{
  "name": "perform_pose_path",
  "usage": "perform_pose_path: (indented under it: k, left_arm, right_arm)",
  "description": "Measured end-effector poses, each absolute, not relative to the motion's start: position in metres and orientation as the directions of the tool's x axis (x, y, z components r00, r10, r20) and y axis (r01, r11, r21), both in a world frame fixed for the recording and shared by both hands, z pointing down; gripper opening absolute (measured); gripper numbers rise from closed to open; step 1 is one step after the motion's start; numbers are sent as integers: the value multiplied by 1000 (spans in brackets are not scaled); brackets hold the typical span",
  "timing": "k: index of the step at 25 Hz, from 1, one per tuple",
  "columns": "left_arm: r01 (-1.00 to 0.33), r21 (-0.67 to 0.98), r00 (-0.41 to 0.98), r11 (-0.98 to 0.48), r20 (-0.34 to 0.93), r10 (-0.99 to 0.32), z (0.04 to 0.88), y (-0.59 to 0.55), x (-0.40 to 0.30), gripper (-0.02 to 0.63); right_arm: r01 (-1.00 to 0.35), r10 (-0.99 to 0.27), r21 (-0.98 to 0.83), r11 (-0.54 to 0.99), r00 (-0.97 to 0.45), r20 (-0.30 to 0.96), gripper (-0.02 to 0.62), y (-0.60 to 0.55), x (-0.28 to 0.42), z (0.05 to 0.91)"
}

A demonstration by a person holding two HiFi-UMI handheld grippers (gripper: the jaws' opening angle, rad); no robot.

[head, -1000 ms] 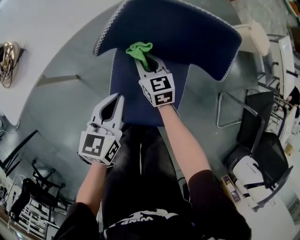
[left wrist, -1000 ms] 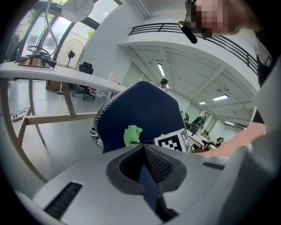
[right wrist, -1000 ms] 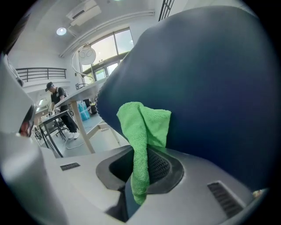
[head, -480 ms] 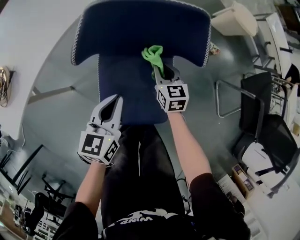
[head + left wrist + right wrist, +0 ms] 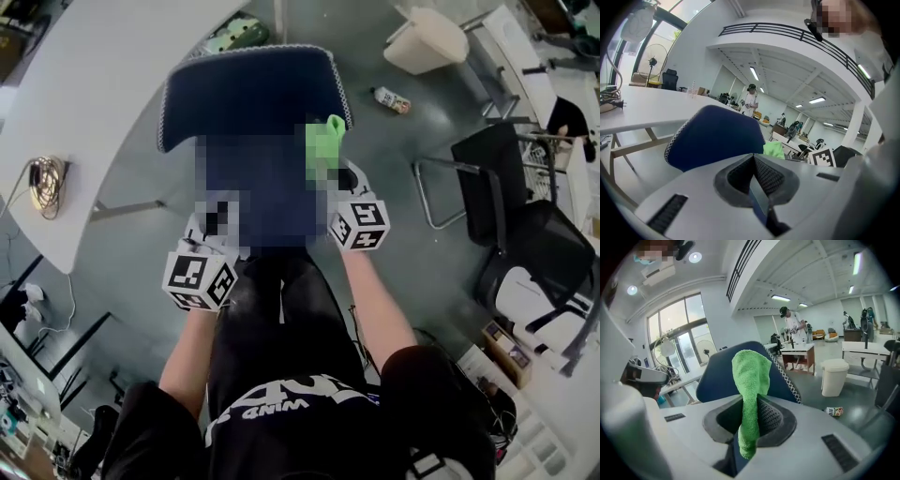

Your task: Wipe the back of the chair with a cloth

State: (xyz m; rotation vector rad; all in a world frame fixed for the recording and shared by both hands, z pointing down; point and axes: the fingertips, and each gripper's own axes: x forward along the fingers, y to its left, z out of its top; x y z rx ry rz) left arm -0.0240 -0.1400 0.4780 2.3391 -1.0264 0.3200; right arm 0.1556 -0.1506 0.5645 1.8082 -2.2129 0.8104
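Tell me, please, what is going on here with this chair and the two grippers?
A person stands over a blue chair with a gripper in each hand. The right gripper is shut on a green cloth and holds it up at the right edge of the chair's backrest; whether the cloth actually touches the fabric cannot be told. The left gripper has its jaws together with nothing between them and is held lower, near the seat, taking no part in the wiping.
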Motion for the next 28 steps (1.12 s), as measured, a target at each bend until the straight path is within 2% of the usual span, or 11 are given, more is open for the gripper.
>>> perform_pose_path:
  k: [12, 21, 28]
  left_arm:
    - [-719, 345, 695, -604, 359, -623, 355, -110, -15, -2]
    - [-664, 336, 747, -668, 281, -602, 300, -95, -6, -2]
    - [-696, 303, 718, -651, 261, -646, 282, -94, -23, -2]
  right_arm:
    - [-929, -921, -340, 146, -253, 296, 52, -119, 183, 403]
    - [-918, -919, -310, 245, -322, 228, 52, -98, 160, 336]
    - [-907, -906, -273, 322, -379, 190, 52, -69, 144, 305]
